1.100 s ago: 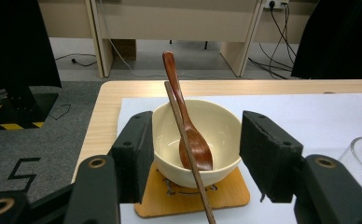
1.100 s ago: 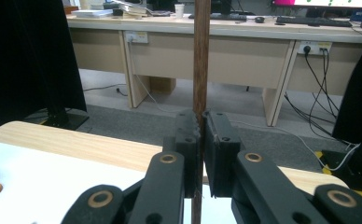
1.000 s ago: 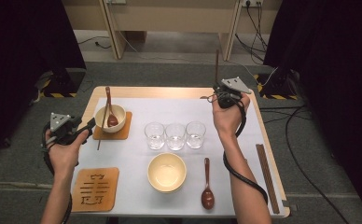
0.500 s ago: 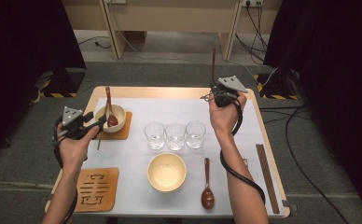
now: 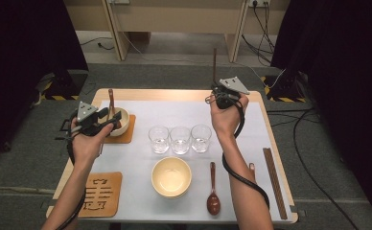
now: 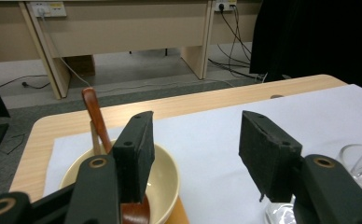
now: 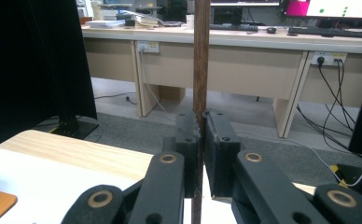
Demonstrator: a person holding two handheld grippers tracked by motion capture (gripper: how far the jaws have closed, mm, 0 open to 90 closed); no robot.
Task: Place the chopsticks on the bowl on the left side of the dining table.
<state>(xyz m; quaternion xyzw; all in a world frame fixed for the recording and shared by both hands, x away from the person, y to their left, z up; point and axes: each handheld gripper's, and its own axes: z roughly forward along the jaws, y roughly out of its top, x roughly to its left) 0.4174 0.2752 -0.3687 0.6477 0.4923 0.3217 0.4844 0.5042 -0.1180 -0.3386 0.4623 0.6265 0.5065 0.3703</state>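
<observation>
A cream bowl (image 5: 122,123) with a brown spoon (image 5: 110,98) leaning in it sits on a wooden coaster (image 5: 127,135) at the table's left. My left gripper (image 5: 113,118) hovers at this bowl's near side, open. In the left gripper view the left gripper (image 6: 195,144) has one jaw in front of the bowl (image 6: 166,177) and spoon (image 6: 94,114), and bare white mat shows in the gap. My right gripper (image 5: 216,92) is raised over the far right of the table, shut on a dark chopstick (image 5: 215,62) that stands upright. The right gripper view shows the right gripper (image 7: 201,126) clamped on the chopstick (image 7: 200,56).
Three clear glasses (image 5: 180,140) stand in a row mid-table. Nearer the person are a second cream bowl (image 5: 171,176), a brown spoon (image 5: 213,191), a patterned coaster (image 5: 101,194) at the left and another chopstick (image 5: 274,182) along the right edge.
My left gripper has moved right and a little up, closing in on the bowl with the spoon. The right gripper with the chopstick has barely shifted.
</observation>
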